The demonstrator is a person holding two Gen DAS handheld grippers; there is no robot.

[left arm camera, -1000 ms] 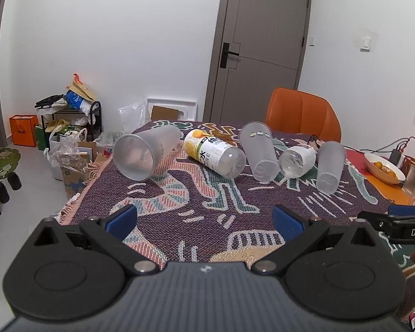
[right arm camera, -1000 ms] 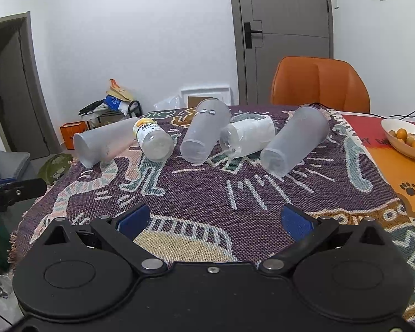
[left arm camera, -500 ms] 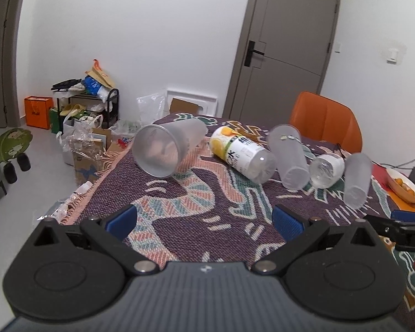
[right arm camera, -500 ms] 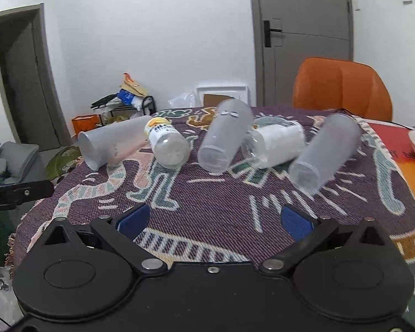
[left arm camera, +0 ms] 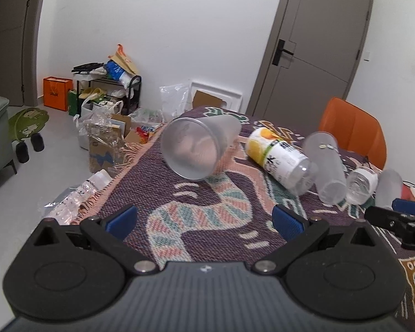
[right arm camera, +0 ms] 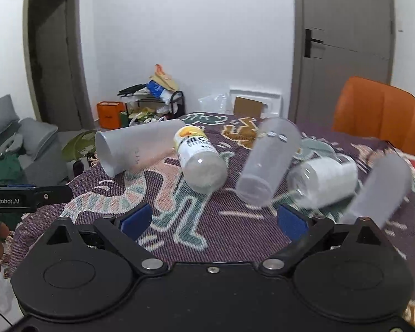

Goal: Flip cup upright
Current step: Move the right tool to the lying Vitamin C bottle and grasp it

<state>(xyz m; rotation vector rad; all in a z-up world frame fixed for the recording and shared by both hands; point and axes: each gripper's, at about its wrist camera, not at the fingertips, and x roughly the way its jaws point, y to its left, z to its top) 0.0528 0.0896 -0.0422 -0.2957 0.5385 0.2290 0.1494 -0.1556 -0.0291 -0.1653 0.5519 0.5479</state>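
Note:
Three frosted plastic cups lie on their sides on the patterned cloth. The leftmost cup (left arm camera: 199,146) (right arm camera: 137,146) points its mouth at my left gripper (left arm camera: 204,217), which is open and empty a short way in front of it. A middle cup (left arm camera: 327,170) (right arm camera: 267,161) and a right cup (left arm camera: 388,186) (right arm camera: 379,191) lie further right. My right gripper (right arm camera: 214,220) is open and empty, in front of the middle cup and the bottles.
Two plastic bottles lie on their sides among the cups: an orange-labelled one (left arm camera: 280,159) (right arm camera: 199,160) and a white-labelled one (left arm camera: 361,184) (right arm camera: 325,178). An orange chair (right arm camera: 379,113) stands behind the table. Clutter and boxes (left arm camera: 105,127) sit on the floor left of the table edge.
Both grippers have swung to the left and moved closer to the objects. The leftmost cup now sits centred ahead of the left gripper. Both grippers stay open.

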